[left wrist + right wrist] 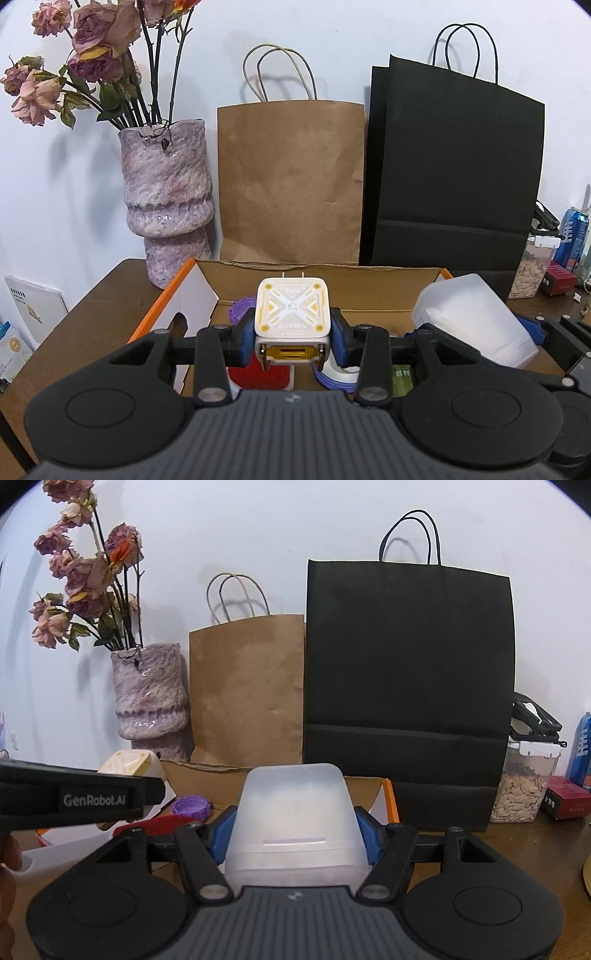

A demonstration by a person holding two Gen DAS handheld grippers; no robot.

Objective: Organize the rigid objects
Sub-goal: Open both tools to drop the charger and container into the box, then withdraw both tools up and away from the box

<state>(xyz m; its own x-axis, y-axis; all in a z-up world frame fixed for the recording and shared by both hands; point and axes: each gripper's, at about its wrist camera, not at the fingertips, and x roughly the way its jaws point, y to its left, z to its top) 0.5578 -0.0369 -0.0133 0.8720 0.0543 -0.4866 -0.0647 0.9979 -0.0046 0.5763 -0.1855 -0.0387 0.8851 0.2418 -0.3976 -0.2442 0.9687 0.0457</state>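
My left gripper is shut on a white and yellow wall charger, prongs pointing away, held above an open cardboard box with orange edges. In the box lie a purple ring, a red item and a white and purple roll. My right gripper is shut on a frosted translucent plastic container, held over the box's right part. The container also shows in the left wrist view. The left gripper's arm and the charger show in the right wrist view.
A pink-purple vase with dried roses, a brown paper bag and a black paper bag stand against the wall behind the box. A jar of seeds, a blue can and a red box stand at the right on the wooden table.
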